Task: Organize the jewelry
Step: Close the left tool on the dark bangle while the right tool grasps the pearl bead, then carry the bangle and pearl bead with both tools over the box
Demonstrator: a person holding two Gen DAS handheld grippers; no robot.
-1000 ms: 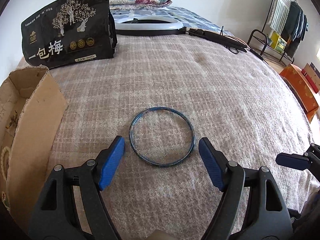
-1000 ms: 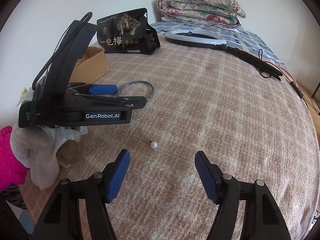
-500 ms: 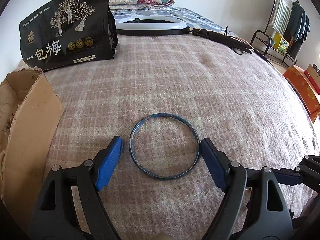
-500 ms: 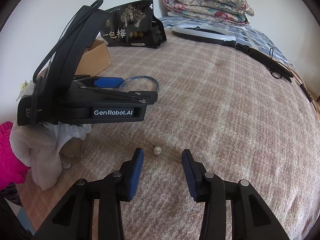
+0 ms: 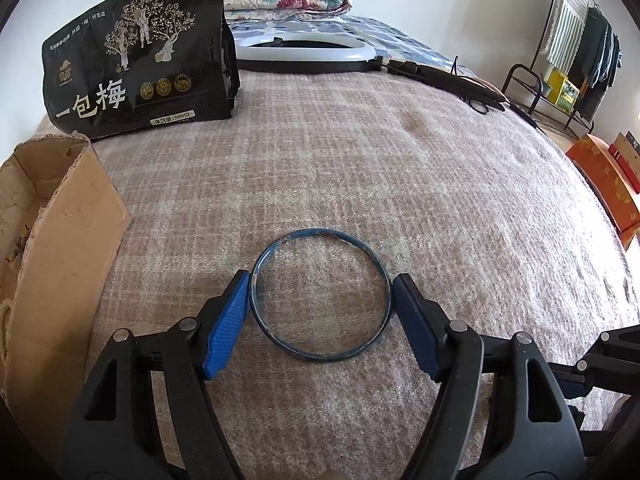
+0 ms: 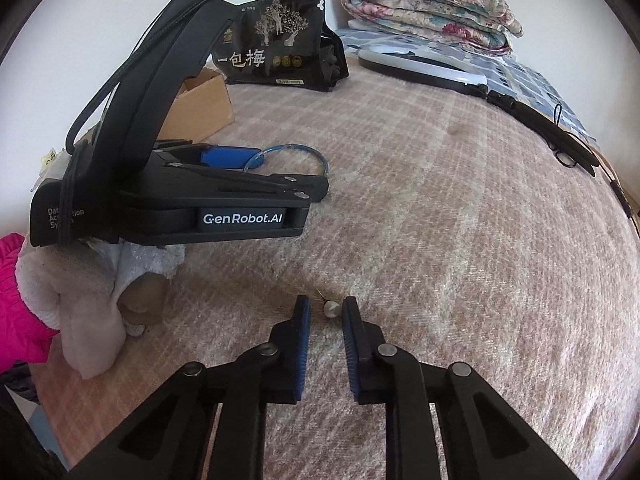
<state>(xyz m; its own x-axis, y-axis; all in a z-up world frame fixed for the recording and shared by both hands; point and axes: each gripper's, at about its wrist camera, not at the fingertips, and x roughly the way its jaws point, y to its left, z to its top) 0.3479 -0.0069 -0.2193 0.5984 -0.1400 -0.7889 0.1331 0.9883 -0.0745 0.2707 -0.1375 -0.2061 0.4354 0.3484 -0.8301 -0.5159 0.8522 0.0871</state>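
Jaws, left to right: our left gripper (image 5: 320,312) is closing around the blue bangle (image 5: 320,294), which lies flat on the plaid blanket (image 5: 400,184); the left pad looks to touch the rim, the right sits just beside it. Cardboard box (image 5: 52,236) to its left, black plum bag (image 5: 140,56) beyond. Our right gripper (image 6: 325,312) has narrowed, tips flanking the pearl earring (image 6: 331,308); contact unclear.
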